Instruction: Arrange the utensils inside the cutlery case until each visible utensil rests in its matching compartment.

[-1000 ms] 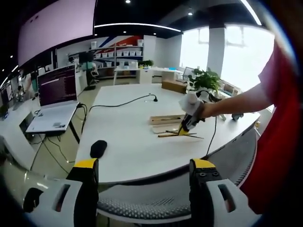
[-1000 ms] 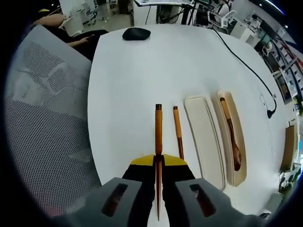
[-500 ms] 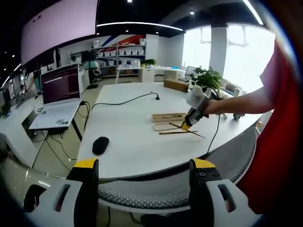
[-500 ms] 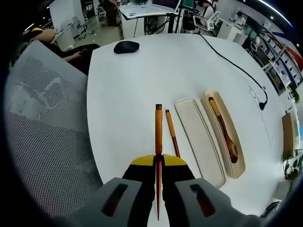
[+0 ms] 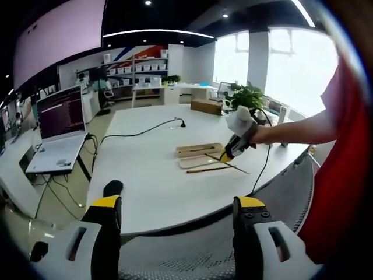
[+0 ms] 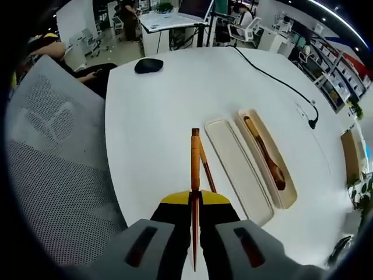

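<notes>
Rising further since a second ago, the right claw (image 6: 195, 201) is staying clamped on one wooden chopstick (image 6: 195, 169) at centre frame; the second chopstick (image 6: 205, 172) is lying on the white desk (image 6: 157, 116) beside the cutlery case (image 6: 239, 166), whose far compartment is holding the wooden spoon (image 6: 265, 154); the left claw (image 5: 175, 219) is hanging spread apart at lower frame.

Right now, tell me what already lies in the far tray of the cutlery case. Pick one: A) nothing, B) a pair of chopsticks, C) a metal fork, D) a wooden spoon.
D: in the right gripper view a wooden spoon lies lengthwise in the far tray, while the near tray holds nothing and the right gripper grips one chopstick.
</notes>
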The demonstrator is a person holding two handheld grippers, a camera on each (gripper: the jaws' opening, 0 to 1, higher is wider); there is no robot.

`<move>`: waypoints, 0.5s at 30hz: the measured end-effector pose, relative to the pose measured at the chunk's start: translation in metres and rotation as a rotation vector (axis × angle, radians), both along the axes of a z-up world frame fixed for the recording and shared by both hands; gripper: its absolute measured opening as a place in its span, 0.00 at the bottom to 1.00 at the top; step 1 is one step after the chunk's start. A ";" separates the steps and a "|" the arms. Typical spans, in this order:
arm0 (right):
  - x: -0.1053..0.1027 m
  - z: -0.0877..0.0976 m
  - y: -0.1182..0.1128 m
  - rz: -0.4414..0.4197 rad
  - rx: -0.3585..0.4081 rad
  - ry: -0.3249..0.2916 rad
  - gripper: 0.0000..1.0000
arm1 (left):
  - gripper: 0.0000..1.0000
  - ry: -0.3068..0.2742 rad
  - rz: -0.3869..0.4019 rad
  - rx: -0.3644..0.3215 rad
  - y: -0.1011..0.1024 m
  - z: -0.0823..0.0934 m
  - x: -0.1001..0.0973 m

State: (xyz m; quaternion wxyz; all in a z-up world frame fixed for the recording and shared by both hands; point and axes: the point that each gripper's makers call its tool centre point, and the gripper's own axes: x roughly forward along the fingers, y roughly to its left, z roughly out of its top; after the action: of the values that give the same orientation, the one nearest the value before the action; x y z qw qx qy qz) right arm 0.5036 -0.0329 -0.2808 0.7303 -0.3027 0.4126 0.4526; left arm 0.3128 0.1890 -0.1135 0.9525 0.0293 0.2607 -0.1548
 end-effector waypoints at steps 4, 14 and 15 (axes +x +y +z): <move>0.000 0.009 -0.002 -0.038 0.030 -0.002 0.00 | 0.81 0.013 -0.012 -0.006 -0.004 -0.008 0.002; 0.001 0.009 -0.013 -0.029 0.011 -0.020 0.00 | 0.81 -0.001 -0.073 0.012 -0.022 -0.001 0.014; 0.001 0.008 -0.014 -0.027 0.006 -0.020 0.00 | 0.81 -0.001 -0.078 0.007 -0.023 -0.002 0.016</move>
State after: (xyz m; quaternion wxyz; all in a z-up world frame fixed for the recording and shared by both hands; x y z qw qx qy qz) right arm 0.5047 -0.0472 -0.2724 0.7413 -0.2991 0.4081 0.4409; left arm 0.3288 0.1655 -0.1152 0.9457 0.0428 0.2595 -0.1910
